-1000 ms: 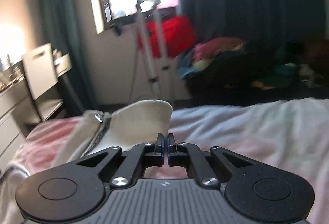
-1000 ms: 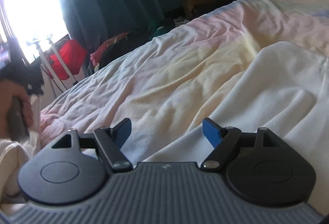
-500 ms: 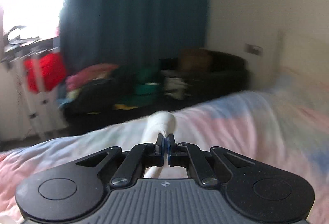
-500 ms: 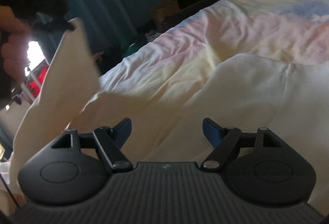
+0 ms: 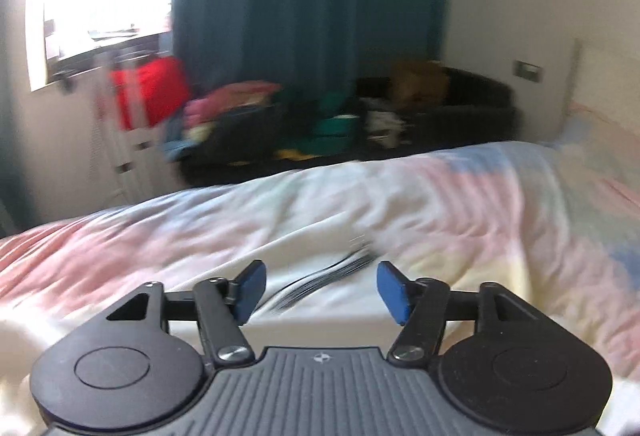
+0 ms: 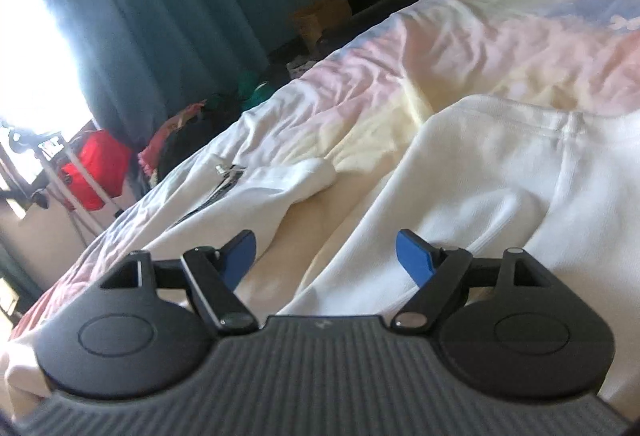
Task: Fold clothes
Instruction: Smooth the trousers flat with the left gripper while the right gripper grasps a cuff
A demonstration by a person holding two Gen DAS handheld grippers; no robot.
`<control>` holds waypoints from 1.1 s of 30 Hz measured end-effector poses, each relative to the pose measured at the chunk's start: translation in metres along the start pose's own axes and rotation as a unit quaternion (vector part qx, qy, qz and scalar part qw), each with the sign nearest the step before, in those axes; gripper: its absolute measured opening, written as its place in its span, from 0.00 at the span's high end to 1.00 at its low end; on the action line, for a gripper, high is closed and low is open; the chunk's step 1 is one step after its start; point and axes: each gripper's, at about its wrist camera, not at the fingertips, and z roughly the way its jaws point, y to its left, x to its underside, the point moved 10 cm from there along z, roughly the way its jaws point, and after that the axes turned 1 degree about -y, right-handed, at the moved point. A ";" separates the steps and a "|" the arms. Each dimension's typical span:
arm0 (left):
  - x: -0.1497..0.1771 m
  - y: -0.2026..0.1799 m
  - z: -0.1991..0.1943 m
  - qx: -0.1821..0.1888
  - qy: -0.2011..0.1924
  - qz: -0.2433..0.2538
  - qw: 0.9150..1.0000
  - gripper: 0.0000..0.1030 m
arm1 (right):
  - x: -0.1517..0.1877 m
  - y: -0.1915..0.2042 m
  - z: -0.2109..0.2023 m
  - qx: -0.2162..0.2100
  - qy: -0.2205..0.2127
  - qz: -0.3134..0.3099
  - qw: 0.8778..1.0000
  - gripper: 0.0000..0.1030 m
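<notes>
Cream zip-front garment (image 6: pixel 460 172) lies spread on the pastel bedspread (image 6: pixel 460 48), filling centre and lower right of the right wrist view. Fabric looks soft, light and limp; grip a hem or cuff edge (image 6: pixel 320 172). Left gripper (image 5: pixel 319 290) and right gripper (image 6: pixel 325 256): jaws wide apart, holding nothing.

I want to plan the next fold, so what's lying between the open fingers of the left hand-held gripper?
In the left wrist view, the left hand-held gripper frames the white zip-up garment; its dark zipper runs through the gap, lying on the pastel bedspread.
</notes>
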 end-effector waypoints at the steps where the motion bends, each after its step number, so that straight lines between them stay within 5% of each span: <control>1: 0.007 0.017 -0.015 -0.016 0.003 -0.007 1.000 0.34 | 0.000 0.001 0.000 -0.004 0.001 0.000 1.000 0.22; 8: 0.068 0.119 -0.130 -0.115 0.015 -0.063 0.991 0.27 | 0.002 0.026 -0.016 -0.028 0.011 -0.052 0.998 0.23; 16: 0.129 0.172 -0.213 -0.142 0.001 -0.093 0.985 0.22 | 0.005 0.052 -0.041 -0.048 0.016 -0.112 0.992 0.23; 24: 0.148 0.178 -0.218 -0.144 -0.010 -0.091 0.985 0.20 | 0.015 0.064 -0.050 -0.068 0.050 -0.127 0.988 0.23; 29: 0.148 0.183 -0.202 -0.133 -0.005 -0.104 0.986 0.20 | 0.035 0.068 -0.010 -0.139 0.154 -0.040 0.977 0.23; 33: 0.152 0.194 -0.191 -0.142 0.001 -0.112 0.983 0.20 | 0.029 0.066 0.042 -0.154 0.182 0.044 0.970 0.23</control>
